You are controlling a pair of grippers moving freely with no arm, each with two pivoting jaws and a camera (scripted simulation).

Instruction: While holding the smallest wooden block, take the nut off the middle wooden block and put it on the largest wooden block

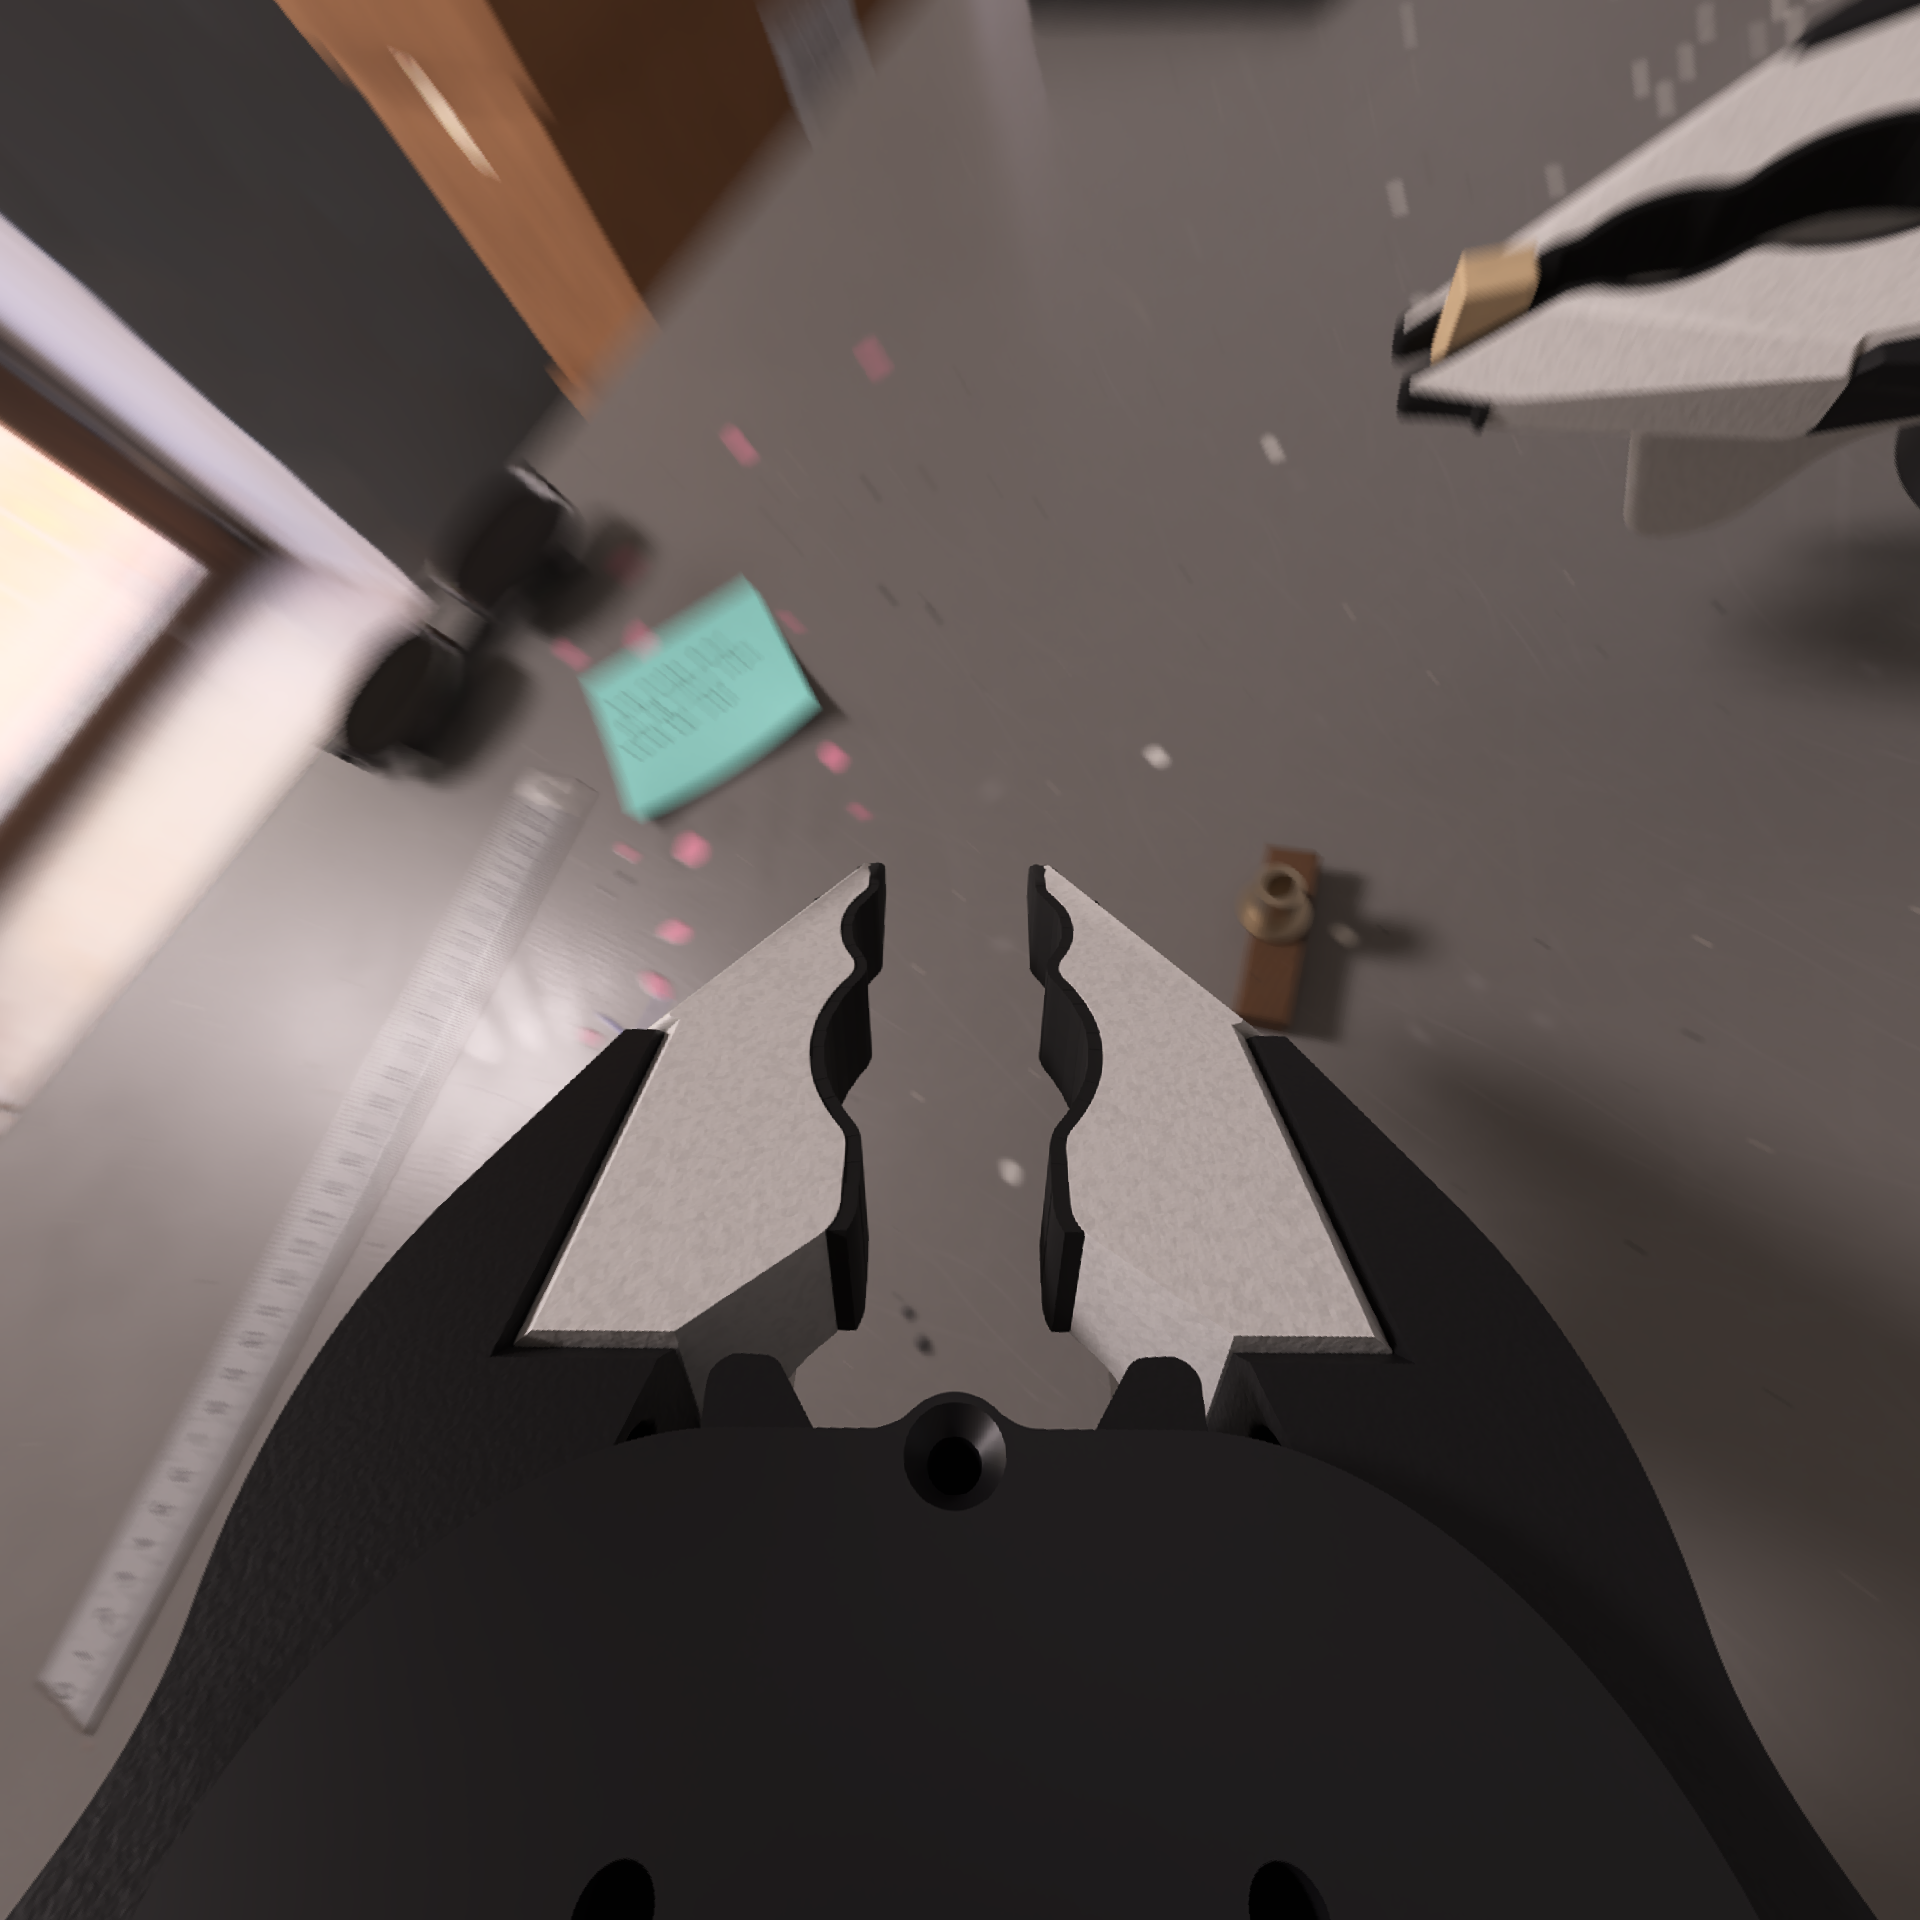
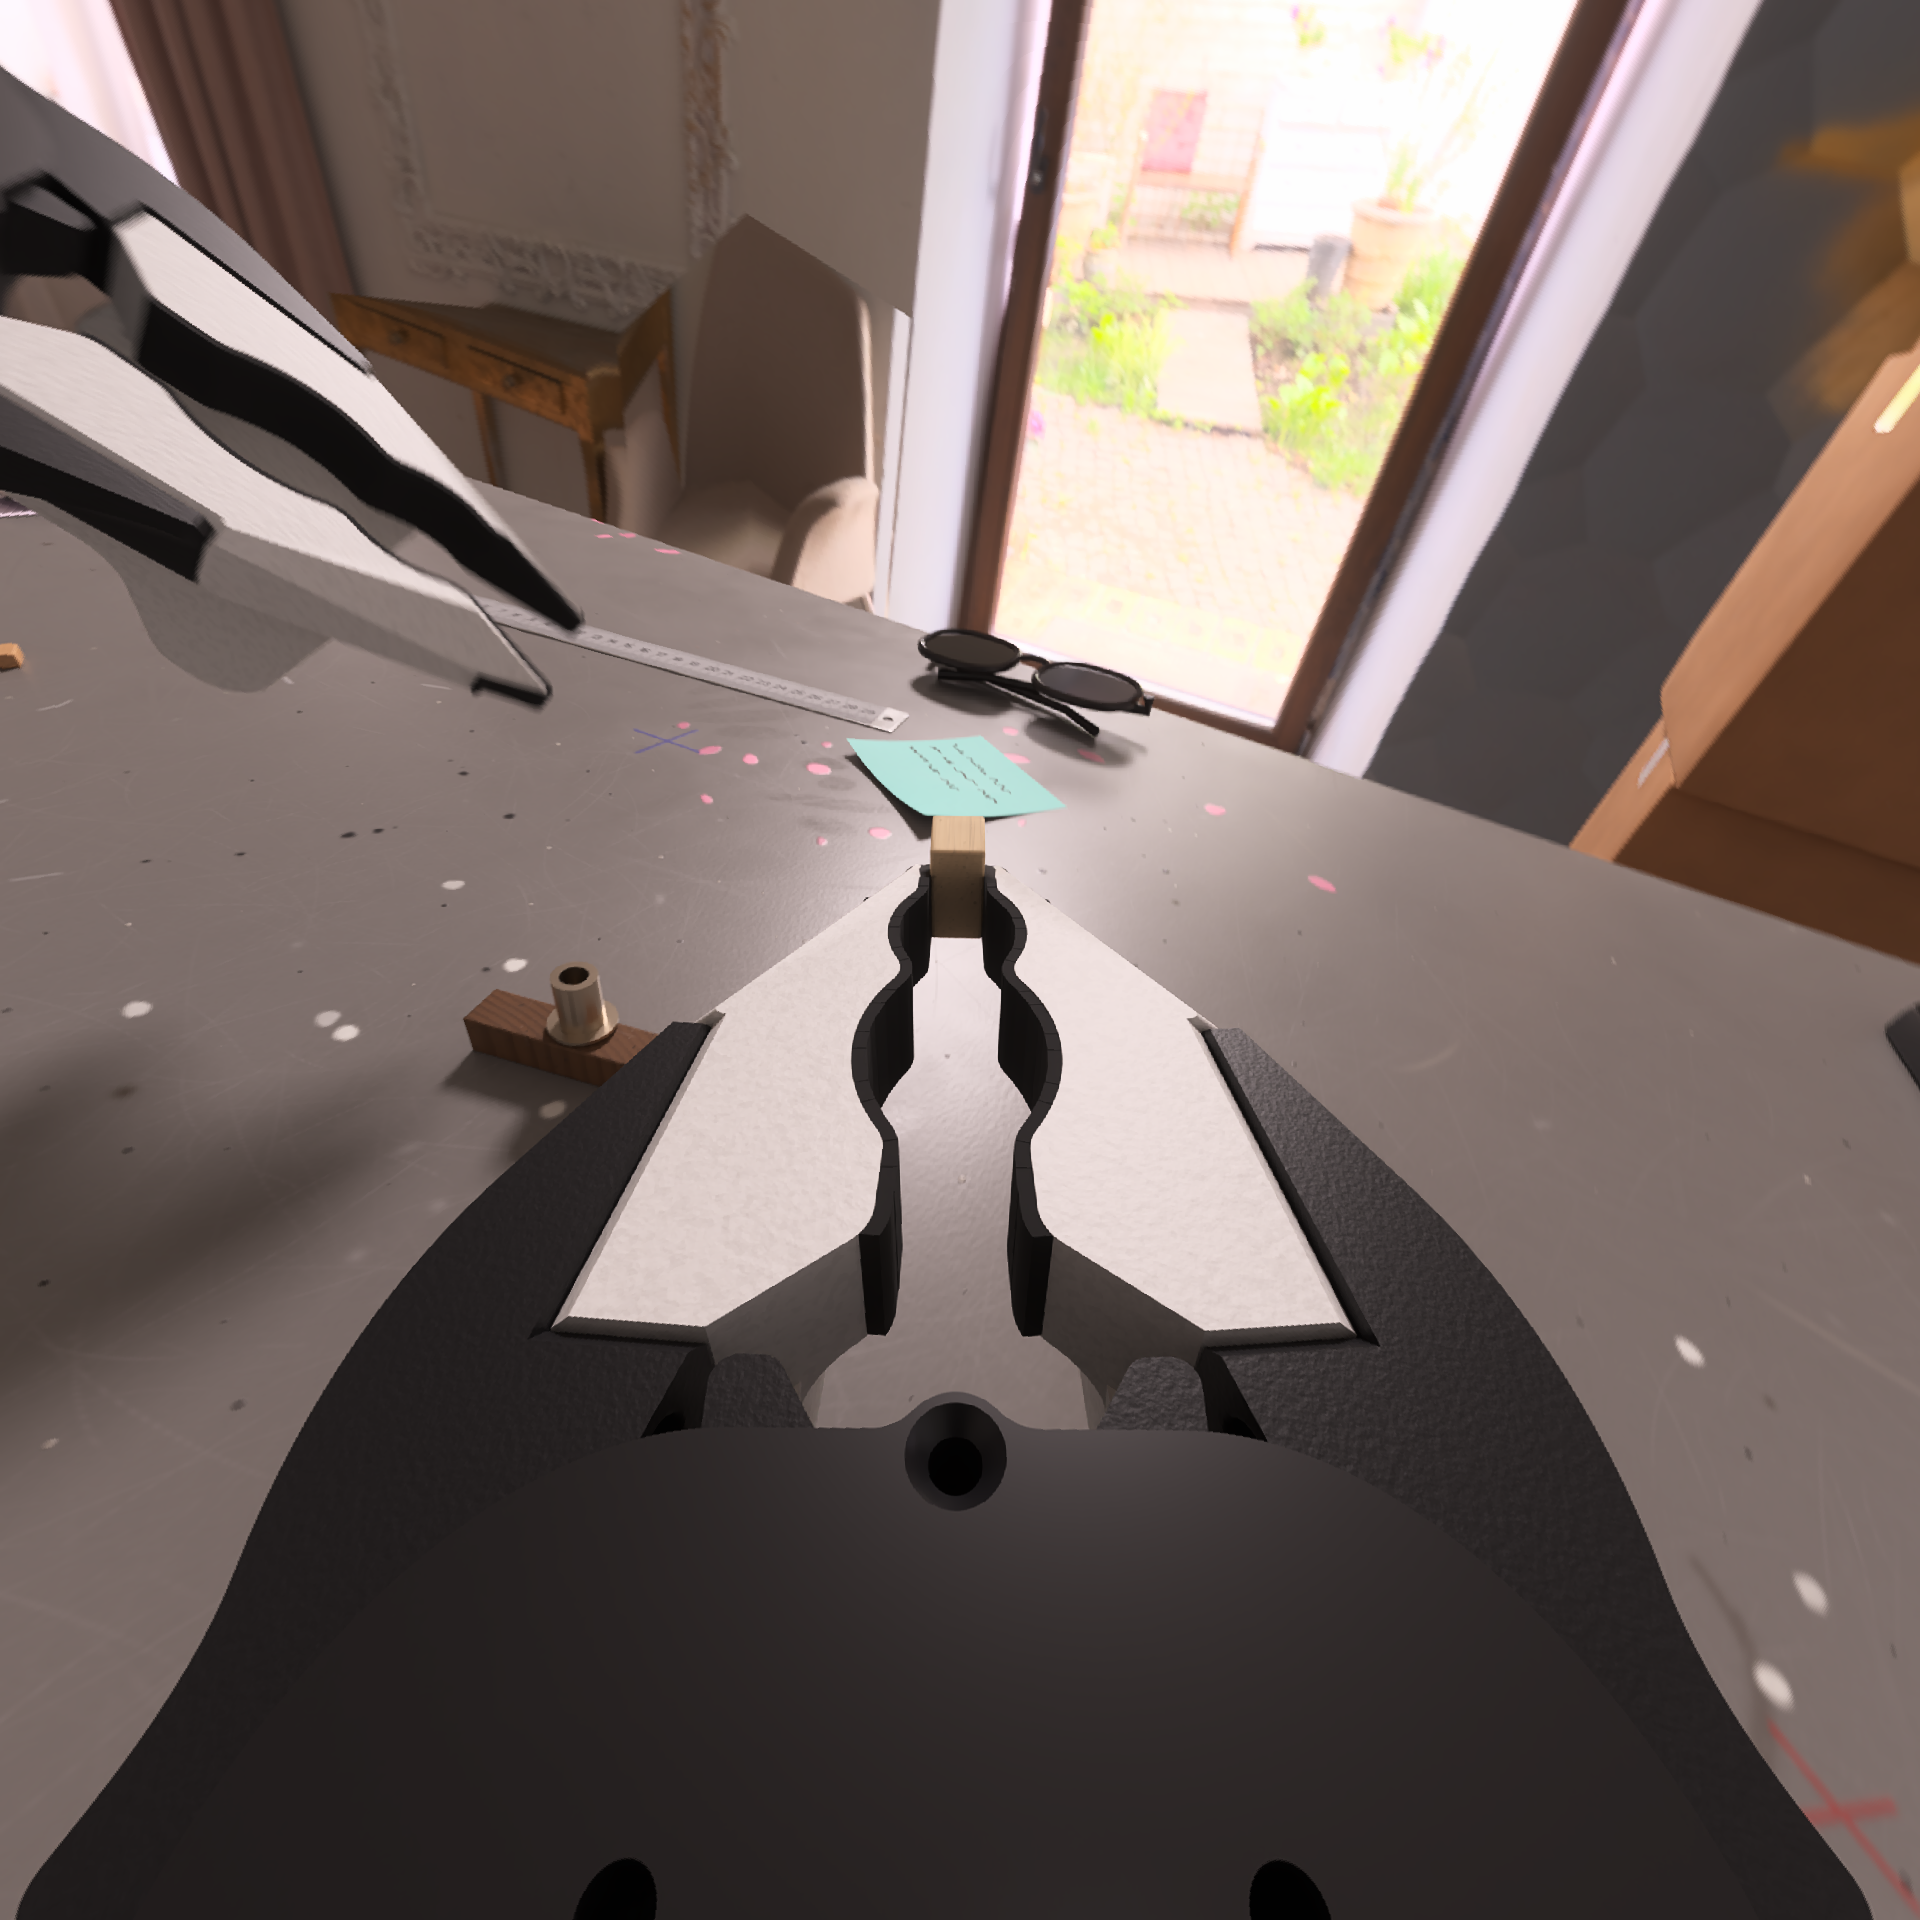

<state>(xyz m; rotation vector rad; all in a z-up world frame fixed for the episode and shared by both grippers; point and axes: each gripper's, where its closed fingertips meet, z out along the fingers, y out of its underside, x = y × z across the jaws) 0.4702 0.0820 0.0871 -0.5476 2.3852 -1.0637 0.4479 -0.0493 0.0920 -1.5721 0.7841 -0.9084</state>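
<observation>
Both grippers hang over the grey counter (image 2: 1351, 1039), the left gripper (image 1: 956, 899) with jaws apart and empty, the right gripper (image 2: 957, 888) pinching the smallest wooden block (image 2: 957, 878), while the nut (image 2: 580, 1005) sits on the brown middle block (image 2: 509, 1029).

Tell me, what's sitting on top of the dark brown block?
A brass nut stands upright on the dark brown block. You can see its hollow top, but the wood right beneath it is hidden.
</observation>
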